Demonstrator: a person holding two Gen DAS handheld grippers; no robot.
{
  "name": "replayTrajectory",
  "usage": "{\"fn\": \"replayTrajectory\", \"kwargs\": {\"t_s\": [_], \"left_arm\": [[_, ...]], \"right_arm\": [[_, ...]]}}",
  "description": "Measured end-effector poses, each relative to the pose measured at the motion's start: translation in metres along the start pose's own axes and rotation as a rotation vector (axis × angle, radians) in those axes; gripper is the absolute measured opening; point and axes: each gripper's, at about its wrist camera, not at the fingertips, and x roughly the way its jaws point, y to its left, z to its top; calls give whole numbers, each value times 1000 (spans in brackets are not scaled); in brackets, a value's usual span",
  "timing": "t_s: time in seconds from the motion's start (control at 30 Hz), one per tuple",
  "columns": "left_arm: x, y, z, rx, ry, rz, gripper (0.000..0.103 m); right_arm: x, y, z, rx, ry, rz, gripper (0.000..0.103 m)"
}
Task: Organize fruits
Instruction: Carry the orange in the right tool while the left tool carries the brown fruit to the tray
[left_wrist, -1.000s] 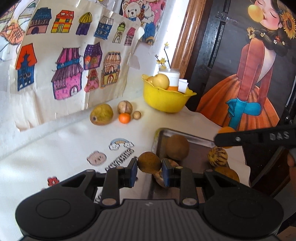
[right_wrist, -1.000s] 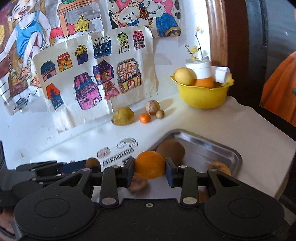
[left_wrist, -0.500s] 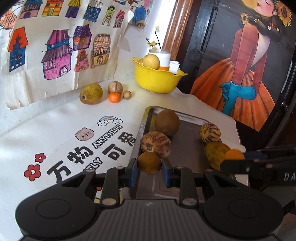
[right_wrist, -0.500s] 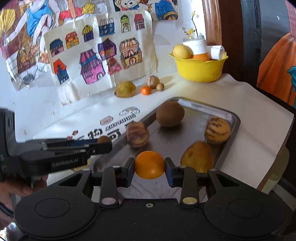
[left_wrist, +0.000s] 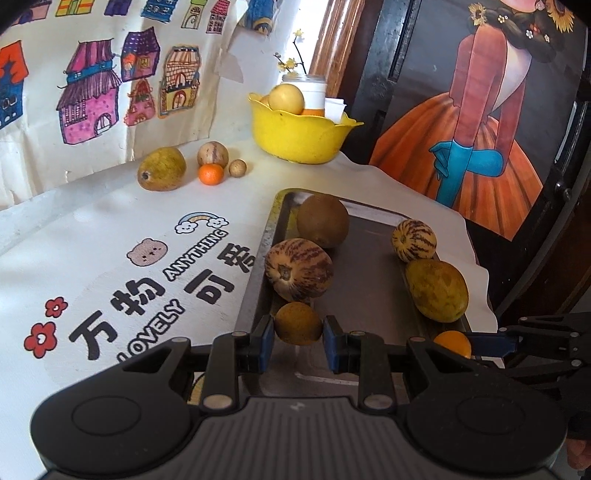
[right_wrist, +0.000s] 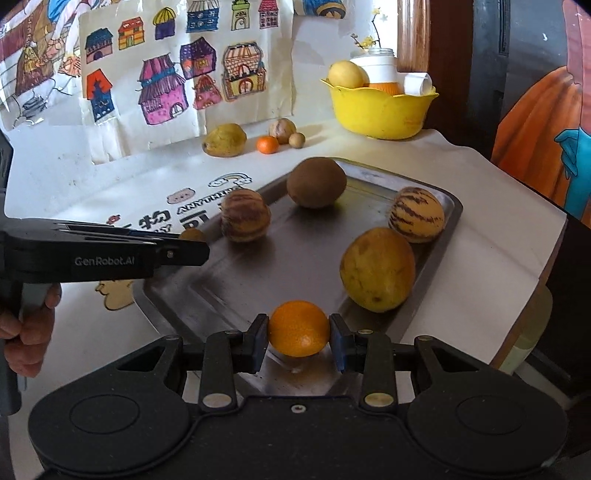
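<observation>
The left gripper (left_wrist: 298, 328) is clamped on a small round brown fruit (left_wrist: 297, 323) over the near left edge of the rectangular steel tray (right_wrist: 240, 277); its underside is hidden, so contact with the tray cannot be told. Just beyond lies a brown-striped round melon (left_wrist: 298, 269), then a fuzzy brown fruit (left_wrist: 322, 220). The right gripper (right_wrist: 298, 330) pinches a bright orange (right_wrist: 298, 328) above the tray's near edge (partly hidden in the left view), beside a yellow-green speckled mango (right_wrist: 377, 269).

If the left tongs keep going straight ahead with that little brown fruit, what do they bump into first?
Probably the big striped fruit on the metal tray, just ahead of the left tongs and their small brown fruit; depth is uncertain.
</observation>
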Motion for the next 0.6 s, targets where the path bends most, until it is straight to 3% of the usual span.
{"fn": "replayTrajectory", "kwargs": {"t_s": [0.6], "left_arm": [[9, -2, -1, 12, 9, 27, 31]], "right_arm": [[6, -2, -5, -7, -23, -47, 37]]}}
